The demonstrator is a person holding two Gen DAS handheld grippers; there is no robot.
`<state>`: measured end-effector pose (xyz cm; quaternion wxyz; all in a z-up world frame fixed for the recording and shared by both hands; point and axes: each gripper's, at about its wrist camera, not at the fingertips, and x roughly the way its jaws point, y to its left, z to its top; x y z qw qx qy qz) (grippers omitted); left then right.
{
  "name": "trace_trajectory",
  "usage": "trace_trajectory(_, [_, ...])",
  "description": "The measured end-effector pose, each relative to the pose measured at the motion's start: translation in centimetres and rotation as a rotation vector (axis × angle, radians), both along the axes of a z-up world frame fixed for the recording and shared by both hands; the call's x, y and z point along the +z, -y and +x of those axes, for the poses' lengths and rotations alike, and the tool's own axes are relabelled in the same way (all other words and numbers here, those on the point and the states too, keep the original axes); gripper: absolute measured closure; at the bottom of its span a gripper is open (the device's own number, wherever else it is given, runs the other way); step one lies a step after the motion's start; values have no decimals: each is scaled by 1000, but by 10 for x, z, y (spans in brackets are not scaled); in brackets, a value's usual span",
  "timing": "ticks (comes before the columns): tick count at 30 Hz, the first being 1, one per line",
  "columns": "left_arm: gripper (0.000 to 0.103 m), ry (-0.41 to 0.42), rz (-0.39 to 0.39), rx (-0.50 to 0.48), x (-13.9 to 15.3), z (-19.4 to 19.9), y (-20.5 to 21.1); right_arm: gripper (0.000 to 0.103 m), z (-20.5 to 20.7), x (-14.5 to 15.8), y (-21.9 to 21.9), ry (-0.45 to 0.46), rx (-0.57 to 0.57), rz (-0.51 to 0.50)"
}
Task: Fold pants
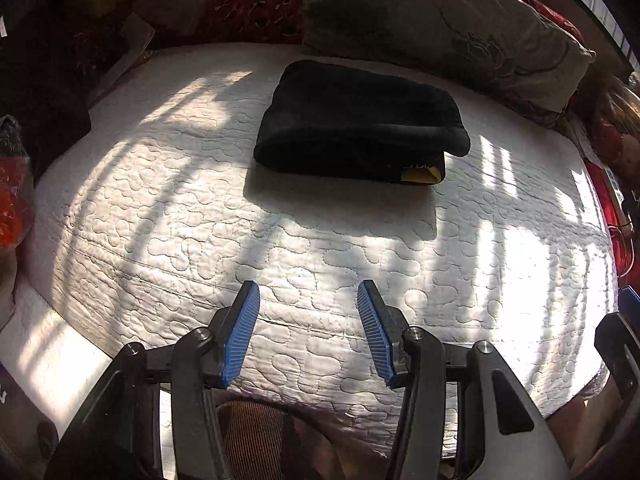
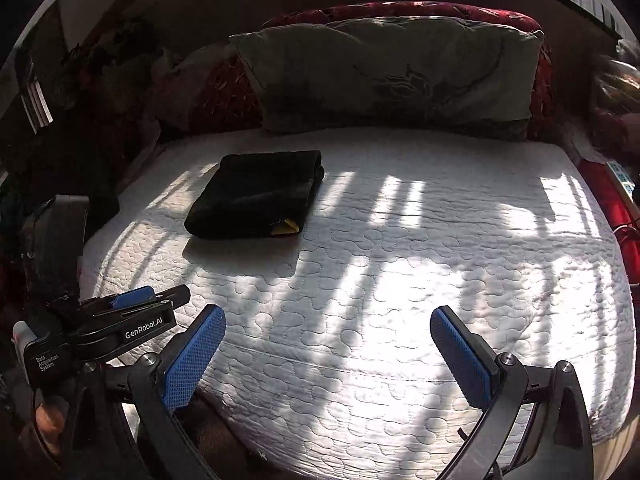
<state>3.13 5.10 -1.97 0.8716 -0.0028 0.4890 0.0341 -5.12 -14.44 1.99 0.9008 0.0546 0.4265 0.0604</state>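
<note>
**A:** Nearest the lens, what do the tools show?

**B:** The left gripper with ribbed blue pads on black arms (image 1: 308, 330) hangs over the near edge of the white quilted mattress (image 1: 360, 264), jaws partly apart with nothing between them. The right gripper with dimpled blue pads (image 2: 328, 354) is spread wide, also empty, above sunlit quilting. In the right wrist view the left tool's black body shows at lower left, so the two hang side by side, both well clear of the cloth.

**B:** Why empty?

**A:** A judgement: the work looks finished. Farther up the bed lies the black soft-fabric pants, folded into a thick rectangle (image 1: 360, 120), flat on the mattress, a yellow label patch (image 1: 422, 176) peeking from the near right corner. Neither tool touches it.

**B:** And beyond?

**A:** A grey-green embroidered pillow (image 2: 392, 76) leans against a red patterned cushion (image 2: 400, 10) at the head of the bed, just behind the bundle. Window-bar shadows stripe the quilt.
</note>
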Motion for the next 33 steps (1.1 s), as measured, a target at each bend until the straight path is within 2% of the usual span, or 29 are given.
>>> trace_trajectory(6, [53,-10,67,5,-4,-10,10,0,-2,-7,7,-25,-41,-32])
trace_trajectory(9, [54,-14,66,1,-5,-13,13,0,-6,-10,10,-27,-58,-45])
trace_trajectory(18, [53,6,79,-16,2,-16,22,0,-22,-5,26,42,-115,-64])
trace_trajectory(31, [53,26,86,-47,13,-20,33,0,-23,-8,28,36,-114,-59])
trace_trajectory(33, [39,15,103,-40,13,-19,35,0,-23,-8,28,39,-114,-60])
